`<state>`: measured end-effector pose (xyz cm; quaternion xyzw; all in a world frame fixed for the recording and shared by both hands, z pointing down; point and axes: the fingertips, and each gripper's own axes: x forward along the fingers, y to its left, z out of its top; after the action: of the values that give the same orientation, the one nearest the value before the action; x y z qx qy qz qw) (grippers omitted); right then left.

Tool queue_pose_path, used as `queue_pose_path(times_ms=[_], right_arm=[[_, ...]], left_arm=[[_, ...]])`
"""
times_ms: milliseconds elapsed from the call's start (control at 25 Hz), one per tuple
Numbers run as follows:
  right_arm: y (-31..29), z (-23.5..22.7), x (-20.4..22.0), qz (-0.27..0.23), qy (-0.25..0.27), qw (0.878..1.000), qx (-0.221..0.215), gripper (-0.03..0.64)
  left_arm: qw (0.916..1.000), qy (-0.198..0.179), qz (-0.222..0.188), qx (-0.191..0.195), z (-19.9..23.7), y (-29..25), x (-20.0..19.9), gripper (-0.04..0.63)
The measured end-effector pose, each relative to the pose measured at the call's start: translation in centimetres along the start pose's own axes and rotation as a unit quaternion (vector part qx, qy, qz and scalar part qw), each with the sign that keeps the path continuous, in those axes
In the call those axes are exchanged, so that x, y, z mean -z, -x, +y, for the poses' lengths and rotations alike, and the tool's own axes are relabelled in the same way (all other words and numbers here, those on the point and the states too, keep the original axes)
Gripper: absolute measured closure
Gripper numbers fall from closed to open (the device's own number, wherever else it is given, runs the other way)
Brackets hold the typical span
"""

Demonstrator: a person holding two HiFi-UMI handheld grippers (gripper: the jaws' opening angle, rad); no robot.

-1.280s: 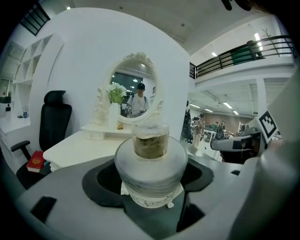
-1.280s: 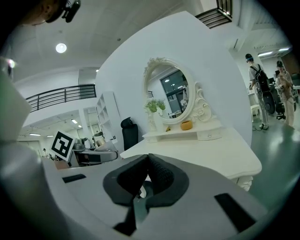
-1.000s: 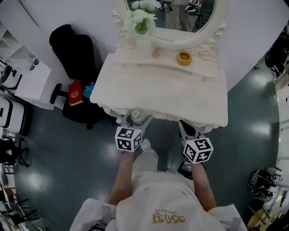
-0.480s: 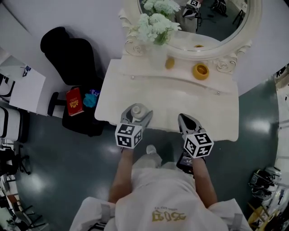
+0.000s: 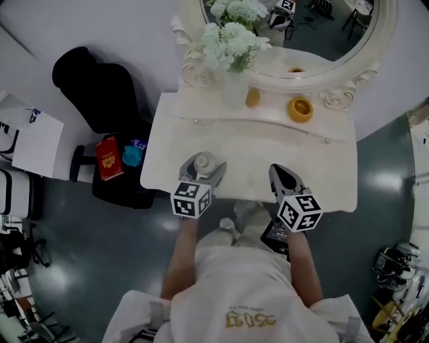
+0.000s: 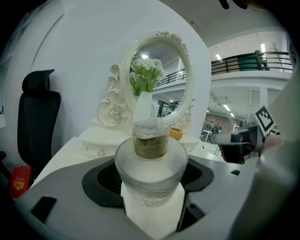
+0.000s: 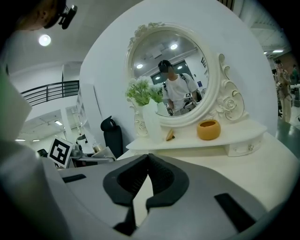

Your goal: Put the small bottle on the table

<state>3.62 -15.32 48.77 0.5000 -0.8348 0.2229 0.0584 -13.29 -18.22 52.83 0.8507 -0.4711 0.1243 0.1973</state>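
Big white table [image 5: 322,174] with an oval mirror [image 5: 288,20] at the far side. There's a vase of flowers [image 5: 231,50] on the far-left shelf and a yellow bowl [image 5: 299,108] to its right. The near half of the top is bare, so there's plenty of room.

The left gripper [image 5: 202,167] is over the near-left edge of the table, with its jaws spread wide around the bottle [image 5: 203,163]. The pads press on the bottle's sides and it sits upright between them. I can't tell whether its base is touching the top or hanging just above it. The right gripper [image 5: 283,173] is off to the right over the near edge. Its jaws are pressed together with nothing in them.

My read: this is the set-down. To do it well I'd carry the bottle a bit farther in, since it's close to the near edge. Keep it upright and lower it until the base sits flat before easing the jaws apart. Then pull straight back toward the near side so a pad doesn't clip it. The right gripper is best left where it is, well apart from the bottle.
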Motion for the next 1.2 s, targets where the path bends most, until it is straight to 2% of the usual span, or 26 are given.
queue_pose_path(times_ms=[520,1200], right_arm=[[-2.2,-2.9,-0.8,0.008,0.002,1.0,0.005,0.604],[-6.5,-6.5,2.0,0.072,-0.003,0.997,0.005,0.604]], left_arm=[[0.9999,-0.003,0.015,0.005,0.5,-4.2,-0.9,0.249],[0.996,-0.023,0.082,0.029,1.0,-9.8,3.6,0.249]])
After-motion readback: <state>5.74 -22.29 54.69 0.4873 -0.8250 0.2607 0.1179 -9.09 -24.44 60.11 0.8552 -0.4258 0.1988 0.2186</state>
